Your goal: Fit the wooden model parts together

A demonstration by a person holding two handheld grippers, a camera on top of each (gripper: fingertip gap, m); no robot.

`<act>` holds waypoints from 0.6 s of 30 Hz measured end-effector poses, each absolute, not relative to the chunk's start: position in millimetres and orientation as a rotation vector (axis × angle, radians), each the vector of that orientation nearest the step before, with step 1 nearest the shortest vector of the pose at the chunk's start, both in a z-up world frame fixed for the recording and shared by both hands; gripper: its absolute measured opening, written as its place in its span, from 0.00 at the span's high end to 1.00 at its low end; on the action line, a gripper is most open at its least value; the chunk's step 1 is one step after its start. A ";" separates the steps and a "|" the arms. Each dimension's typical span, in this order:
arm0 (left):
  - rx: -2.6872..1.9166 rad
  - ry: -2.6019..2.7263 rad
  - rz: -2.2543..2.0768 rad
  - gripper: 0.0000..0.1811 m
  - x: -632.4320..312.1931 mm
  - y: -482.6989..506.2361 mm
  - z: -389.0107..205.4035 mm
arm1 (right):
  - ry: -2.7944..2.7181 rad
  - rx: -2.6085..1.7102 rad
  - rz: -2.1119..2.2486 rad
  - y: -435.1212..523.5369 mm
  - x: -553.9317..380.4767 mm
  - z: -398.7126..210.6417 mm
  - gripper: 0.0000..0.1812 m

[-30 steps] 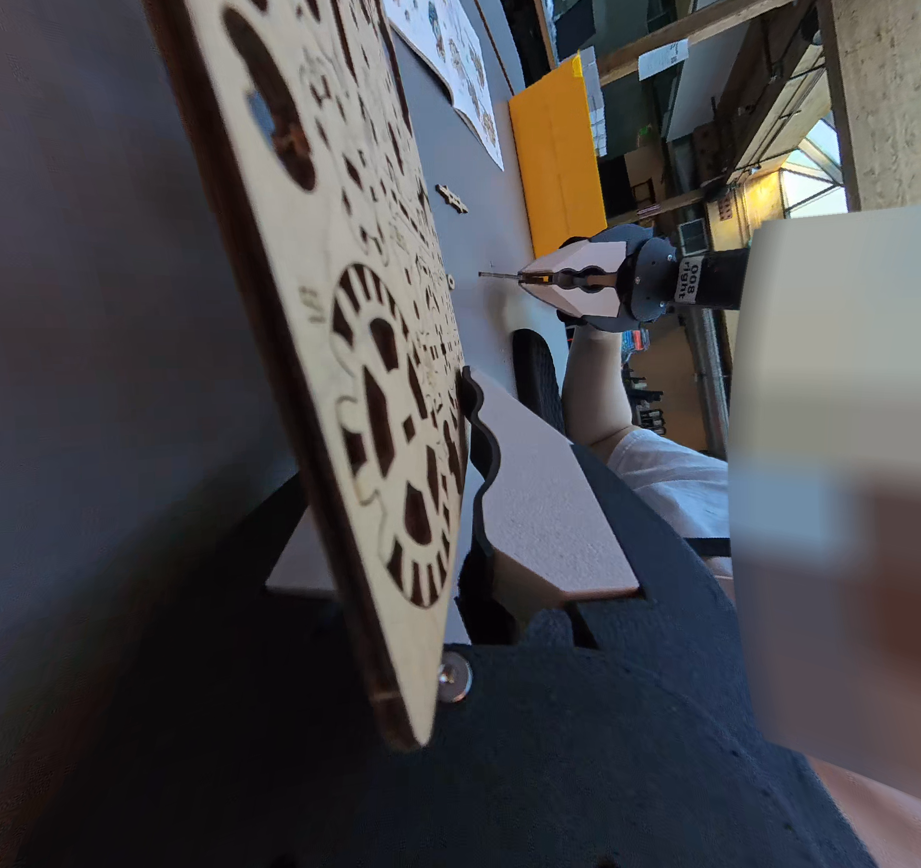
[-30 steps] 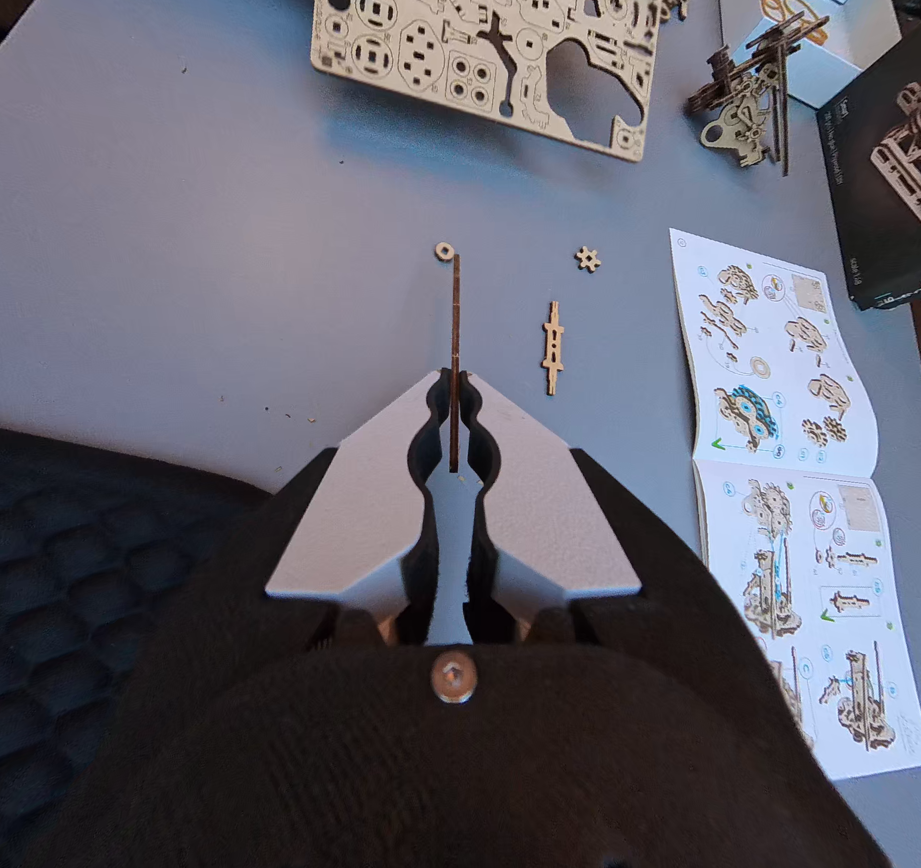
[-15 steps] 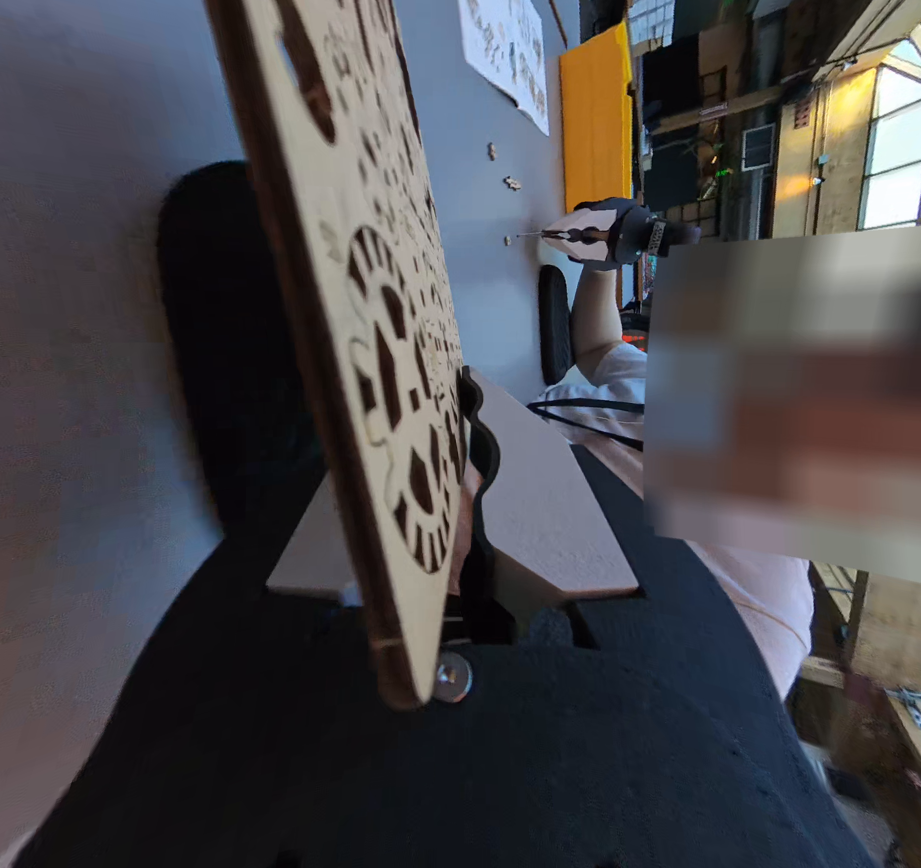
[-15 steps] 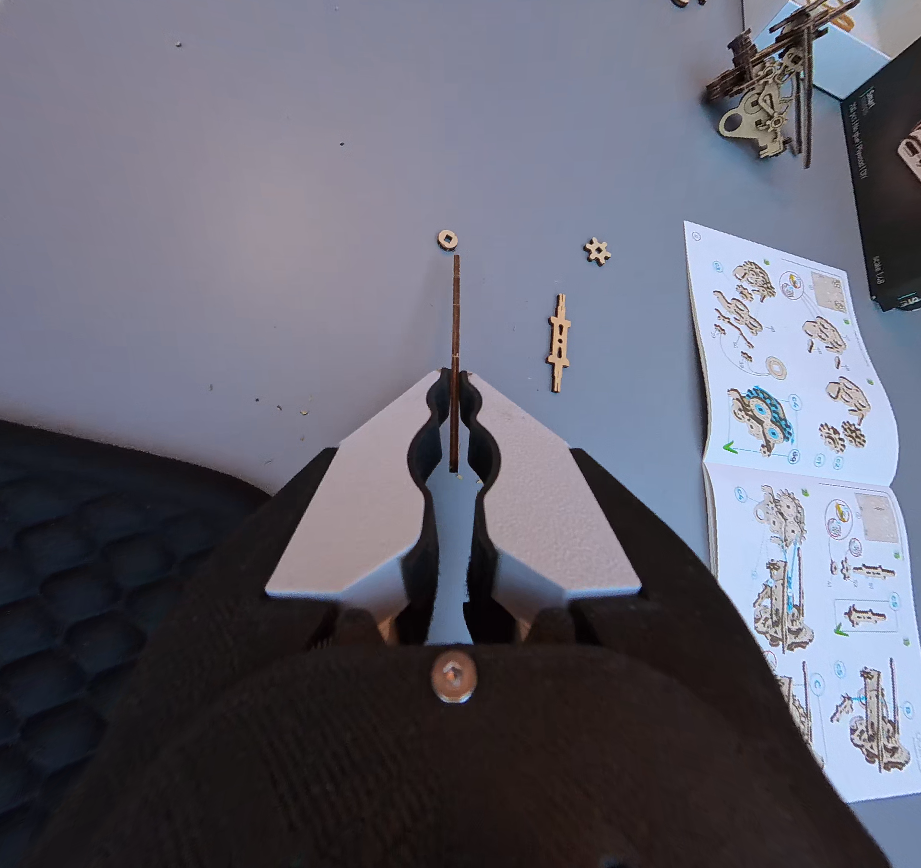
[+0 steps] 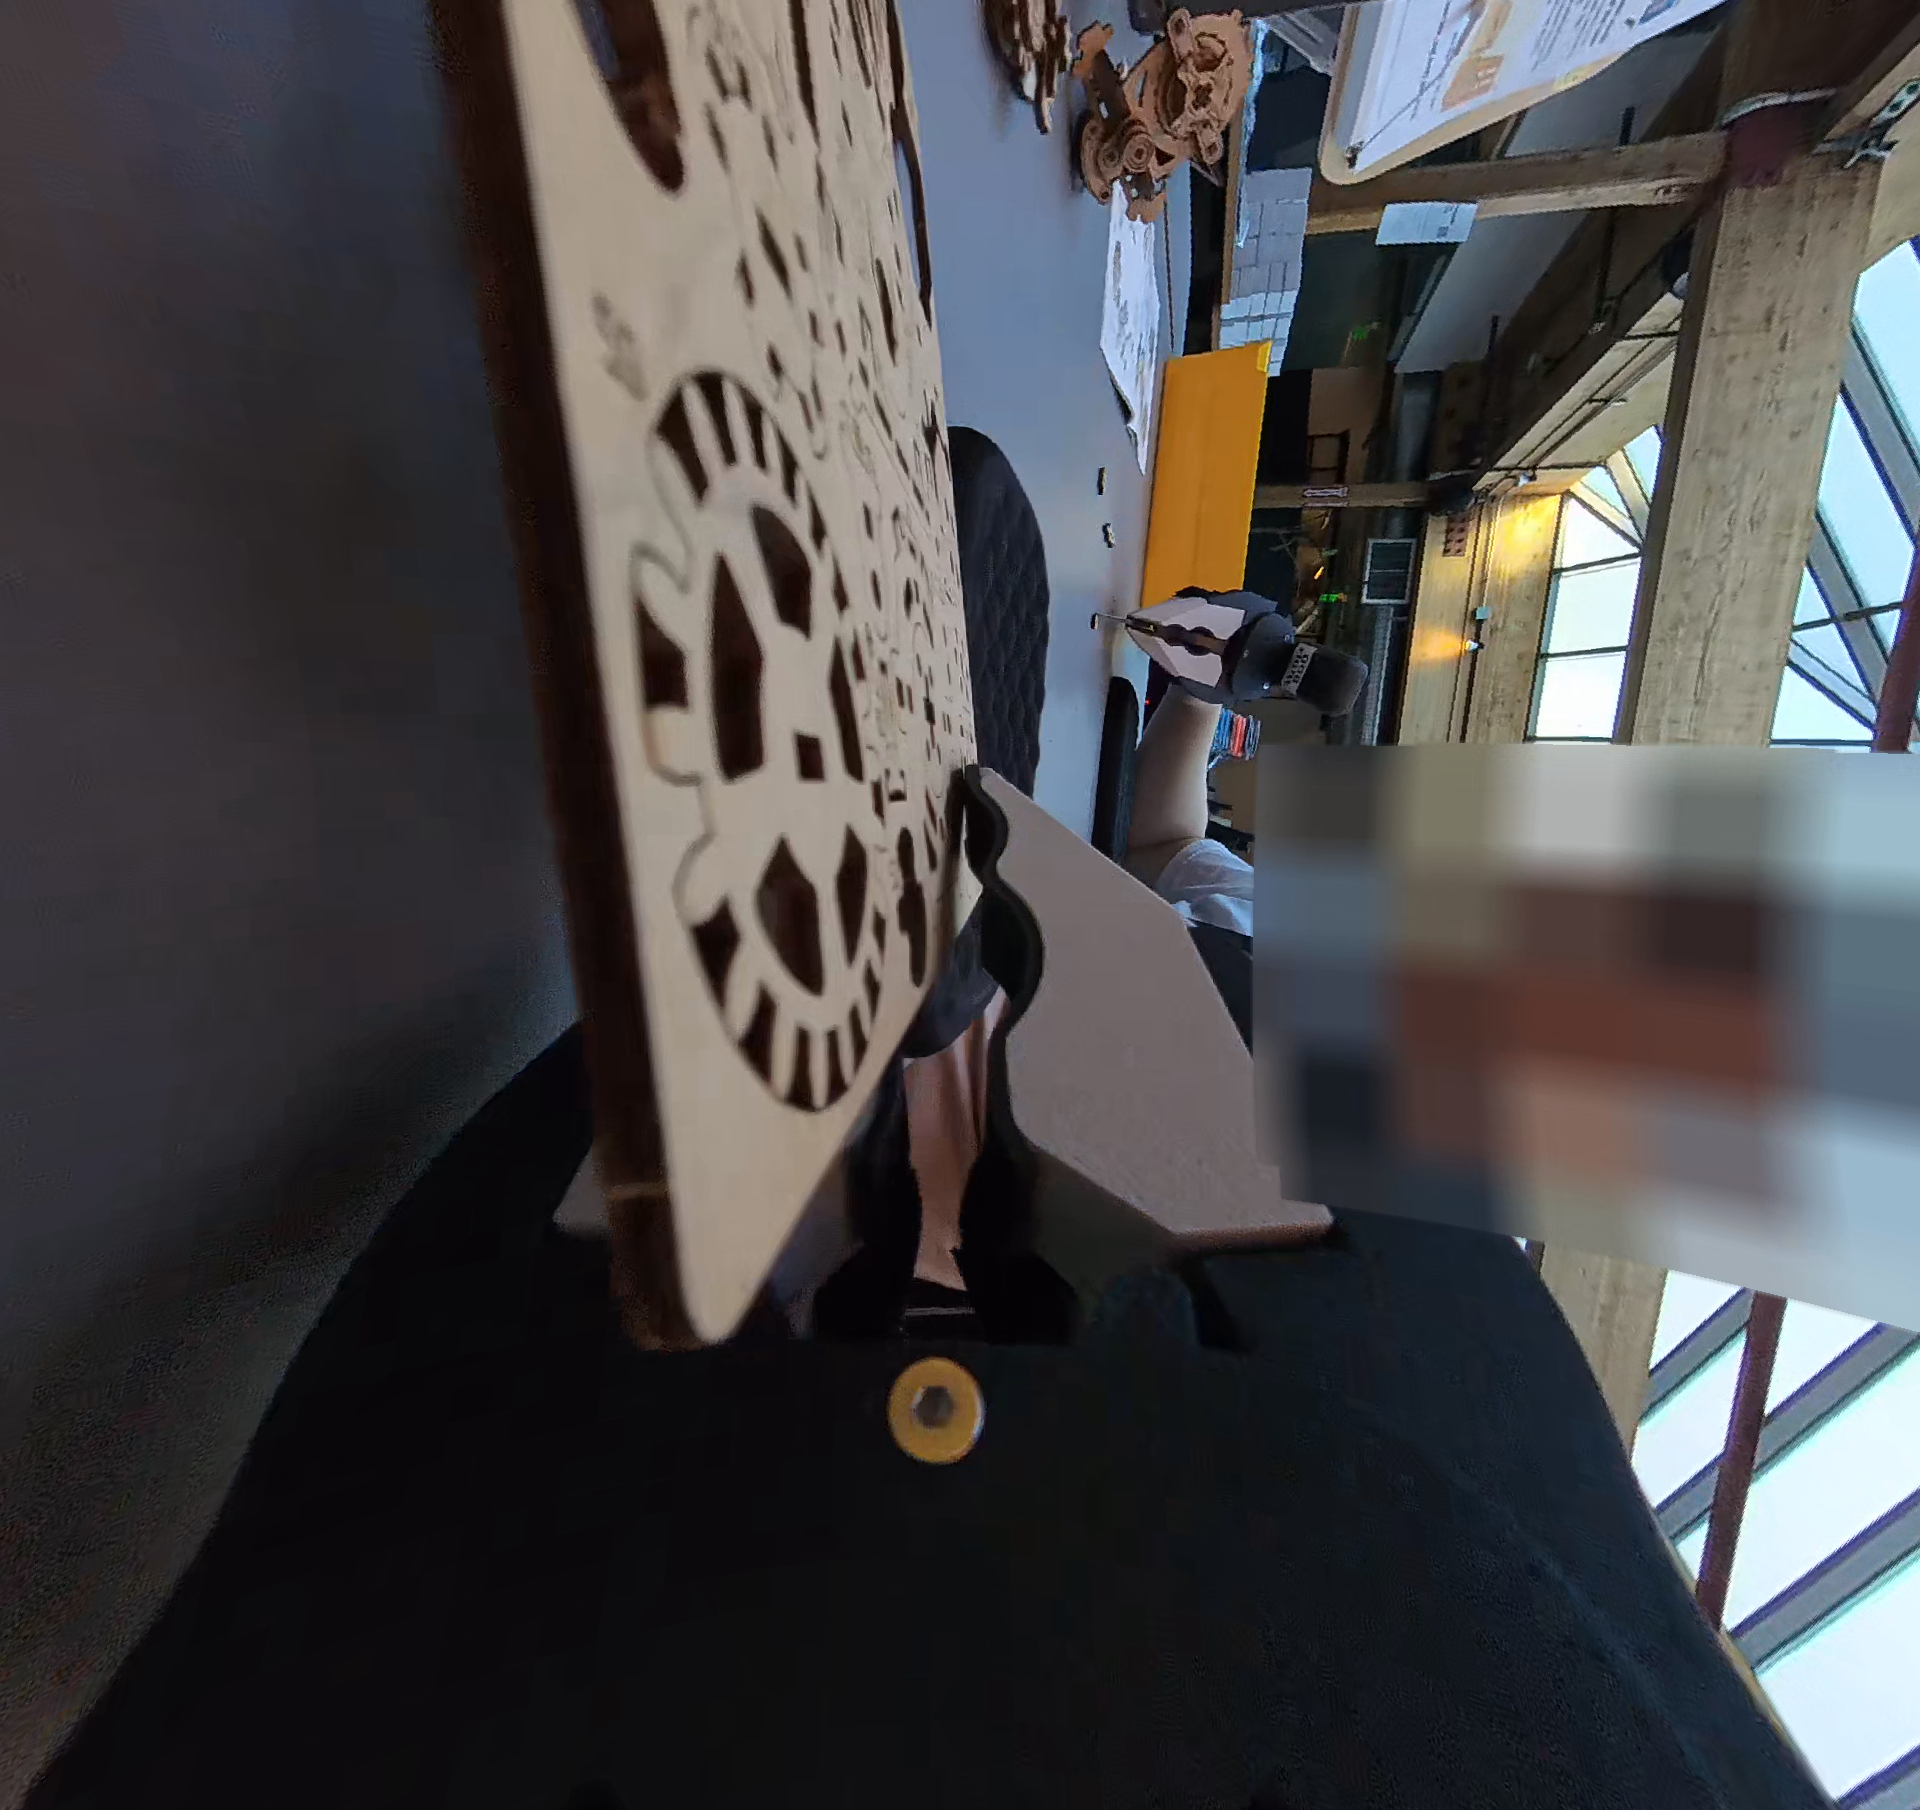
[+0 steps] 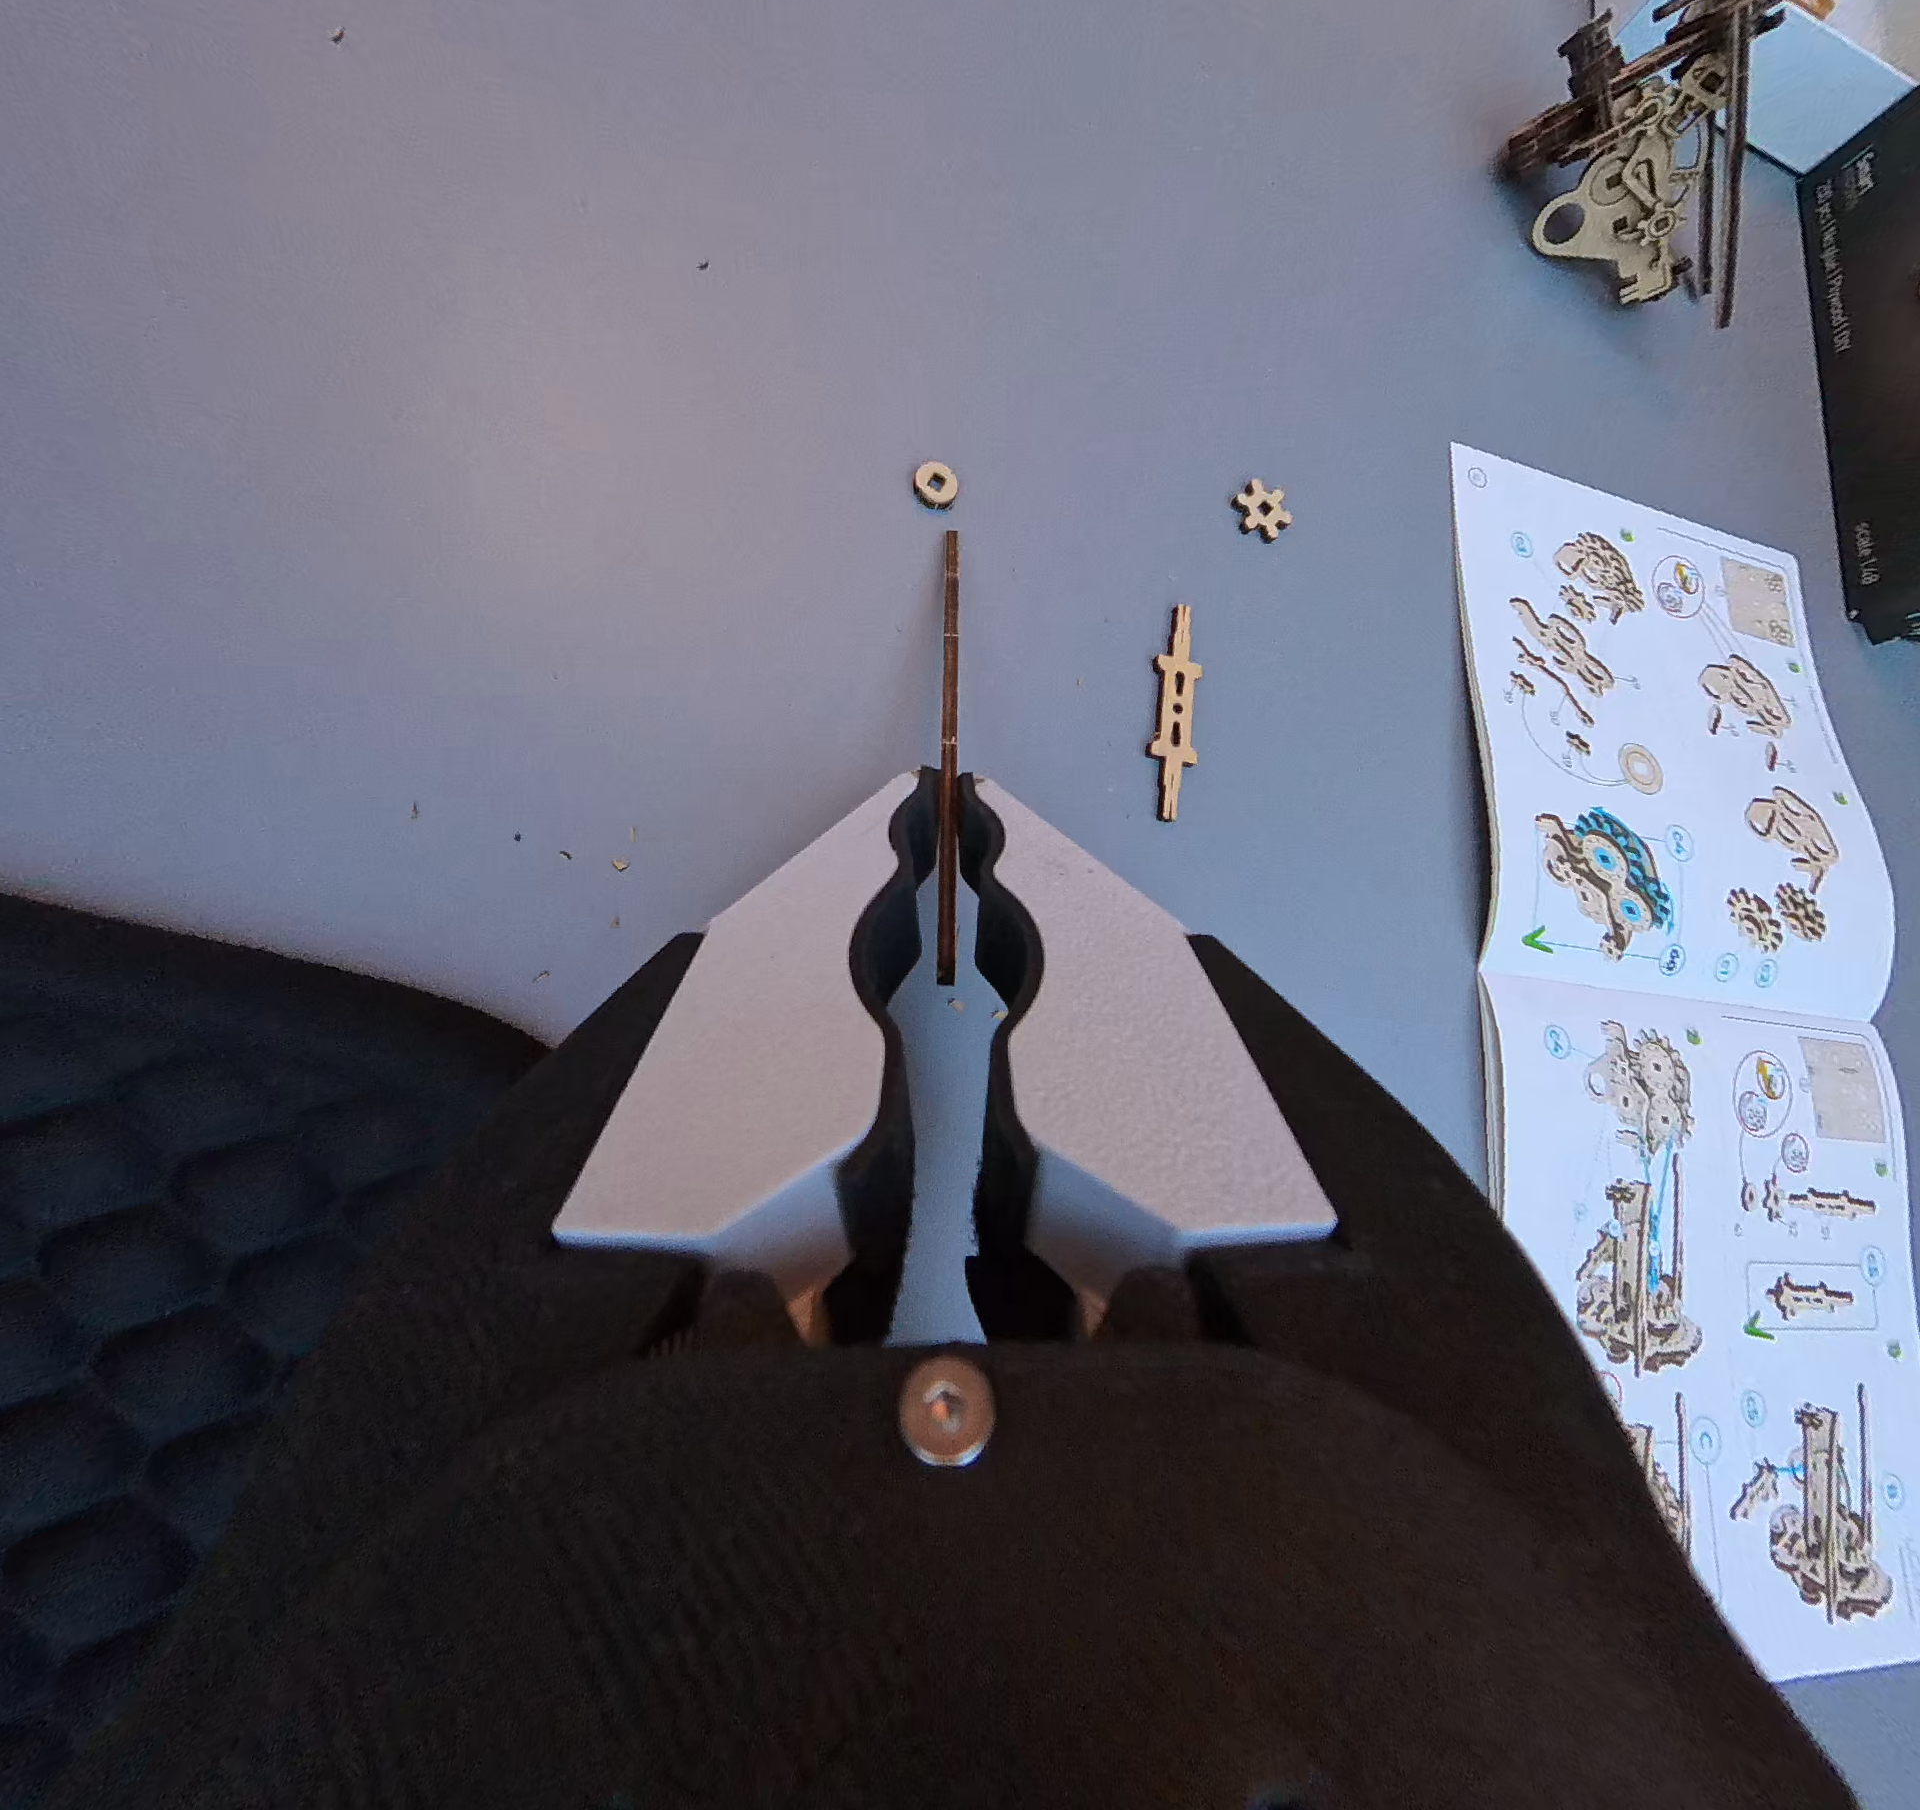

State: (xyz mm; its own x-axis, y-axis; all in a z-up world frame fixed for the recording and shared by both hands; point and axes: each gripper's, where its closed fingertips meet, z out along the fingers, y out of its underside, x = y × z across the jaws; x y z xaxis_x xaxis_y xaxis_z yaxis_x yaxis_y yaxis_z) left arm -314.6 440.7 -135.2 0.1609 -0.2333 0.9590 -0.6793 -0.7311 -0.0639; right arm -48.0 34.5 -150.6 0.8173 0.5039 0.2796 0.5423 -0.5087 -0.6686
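My left gripper is shut on a laser-cut wooden parts sheet and holds it on edge above the grey table. My right gripper is shut on a thin wooden stick, seen edge-on, that points forward over the table. A small round washer lies just past the stick's tip. A notched axle piece and a small cross-shaped piece lie to the right. The right gripper also shows far off in the left wrist view.
An open instruction booklet lies at the right. A part-built wooden model stands at the back right beside a black box and a white box. A dark quilted pad covers the near left. A yellow panel is beyond the table. Left tips to right tips: about 50 cm. My left tips are about 50 cm from the notched axle piece, my right tips only 6 cm.
My left gripper has swung with the parts sheet, so the wooden models and the black box now show. The parts sheet has left the right wrist view. The right gripper has shifted slightly, stick still gripped.
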 end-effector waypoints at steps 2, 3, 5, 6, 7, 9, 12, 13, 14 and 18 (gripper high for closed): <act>2.092 -0.841 1.579 0.99 -317.5 450.3 -139.0 | -0.773 -2.203 -0.065 34.7 -48.7 -150.7 0.99; 2.111 -0.823 1.572 0.99 -318.4 454.8 -140.8 | -0.776 -2.204 -0.069 34.7 -48.6 -150.7 0.99; 2.143 -0.779 1.546 0.96 -320.4 460.6 -143.9 | -0.783 -2.205 -0.080 34.1 -47.9 -150.3 0.99; 2.150 -0.750 1.529 0.90 -321.5 461.4 -144.4 | -0.785 -2.205 -0.083 33.4 -47.5 -149.9 0.99; 2.163 -0.726 1.490 0.86 -324.1 461.0 -146.7 | -0.785 -2.208 -0.083 32.4 -46.9 -149.9 0.99; 2.202 -0.723 1.396 0.83 -331.4 458.9 -153.0 | -0.779 -2.207 -0.085 31.5 -45.6 -148.7 0.99; 2.260 -0.618 1.346 0.81 -333.2 464.4 -153.1 | -0.785 -2.206 -0.085 30.1 -45.5 -147.9 0.99; 2.281 -0.561 1.329 0.80 -333.0 466.8 -152.7 | -0.790 -2.206 -0.088 29.5 -45.7 -148.0 0.99; 2.293 -0.503 1.319 0.77 -332.3 468.6 -151.5 | -0.796 -2.205 -0.089 28.9 -46.1 -147.9 0.99; 2.305 -0.387 1.227 0.68 -334.8 468.4 -146.8 | -0.813 -2.199 -0.099 25.9 -47.9 -145.4 0.99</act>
State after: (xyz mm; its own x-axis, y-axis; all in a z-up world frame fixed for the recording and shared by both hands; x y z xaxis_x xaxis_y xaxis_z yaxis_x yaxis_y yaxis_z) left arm -334.8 468.4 -146.8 0.5544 -0.0168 0.8321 -0.4636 -0.8365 0.2920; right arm -47.9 25.9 -145.4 0.7927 0.5220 0.3148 0.5824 -0.4961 -0.6439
